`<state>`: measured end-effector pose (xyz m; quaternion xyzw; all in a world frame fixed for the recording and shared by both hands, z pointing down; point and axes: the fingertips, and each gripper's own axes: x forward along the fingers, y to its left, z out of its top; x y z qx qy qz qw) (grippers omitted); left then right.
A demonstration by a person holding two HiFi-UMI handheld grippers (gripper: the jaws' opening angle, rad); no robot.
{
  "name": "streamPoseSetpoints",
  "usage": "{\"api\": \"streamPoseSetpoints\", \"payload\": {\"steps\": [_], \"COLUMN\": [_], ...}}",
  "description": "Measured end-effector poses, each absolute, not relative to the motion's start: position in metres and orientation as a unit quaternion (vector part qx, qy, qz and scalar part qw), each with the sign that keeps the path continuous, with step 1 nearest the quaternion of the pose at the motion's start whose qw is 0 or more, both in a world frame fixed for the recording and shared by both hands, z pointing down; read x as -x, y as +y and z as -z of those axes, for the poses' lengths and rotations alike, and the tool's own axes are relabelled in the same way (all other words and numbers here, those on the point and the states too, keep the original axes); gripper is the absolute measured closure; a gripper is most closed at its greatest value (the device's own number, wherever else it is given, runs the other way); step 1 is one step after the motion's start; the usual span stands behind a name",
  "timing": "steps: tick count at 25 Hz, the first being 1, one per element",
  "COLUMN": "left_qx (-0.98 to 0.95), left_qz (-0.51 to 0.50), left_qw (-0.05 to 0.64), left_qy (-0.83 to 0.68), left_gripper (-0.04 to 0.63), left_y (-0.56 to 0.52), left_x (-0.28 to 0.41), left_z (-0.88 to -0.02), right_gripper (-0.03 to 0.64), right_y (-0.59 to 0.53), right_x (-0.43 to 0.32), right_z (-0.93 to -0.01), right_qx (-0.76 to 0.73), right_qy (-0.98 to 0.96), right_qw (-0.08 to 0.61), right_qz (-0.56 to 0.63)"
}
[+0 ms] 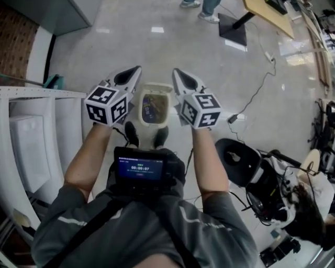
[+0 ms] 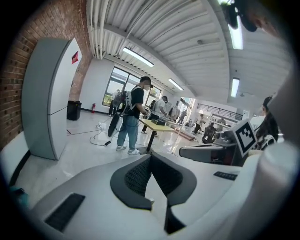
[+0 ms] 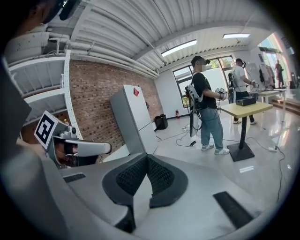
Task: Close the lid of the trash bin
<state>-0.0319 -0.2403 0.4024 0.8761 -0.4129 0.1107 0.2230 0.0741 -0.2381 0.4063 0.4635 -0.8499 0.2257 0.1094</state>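
Observation:
A cream trash bin point(image 1: 153, 123) stands on the floor in front of the person's shoes. Its top is open, with packaging showing inside; the lid seems to stand raised at the far edge point(image 1: 156, 86). My left gripper point(image 1: 131, 73) hovers over the bin's left side and my right gripper point(image 1: 181, 76) over its right side, both above it and pointing forward. In the left gripper view the jaws point(image 2: 151, 157) meet at their tips with nothing between them. The right gripper point(image 3: 146, 157) looks the same. The bin is hidden in both gripper views.
White shelving point(image 1: 31, 131) stands close on the left, a grey cabinet point(image 1: 57, 15) beyond it. A black chair and gear point(image 1: 241, 157) crowd the right, with cables point(image 1: 256, 89) on the floor. A table base point(image 1: 233, 29) and another person's shoes point(image 1: 208, 17) lie ahead.

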Motion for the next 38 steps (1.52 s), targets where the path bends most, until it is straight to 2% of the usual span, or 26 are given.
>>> {"api": "streamPoseSetpoints", "payload": {"steps": [22, 38], "left_qx": [-0.849, -0.815], "left_qz": [-0.221, -0.256], "left_qw": [0.302, 0.359], "left_qy": [-0.373, -0.376], "left_gripper": [0.6, 0.6], "left_y": [-0.251, -0.255], "left_x": [-0.005, -0.003], "left_z": [-0.59, -0.668], "right_gripper": [0.604, 0.604], "right_y": [-0.253, -0.254], "right_x": [-0.093, -0.089], "right_z": [-0.593, -0.677], "right_qx": [-0.486, -0.484], "right_qy": [-0.788, -0.754], "right_qw": [0.186, 0.23], "right_qz": [-0.33, -0.38]}}
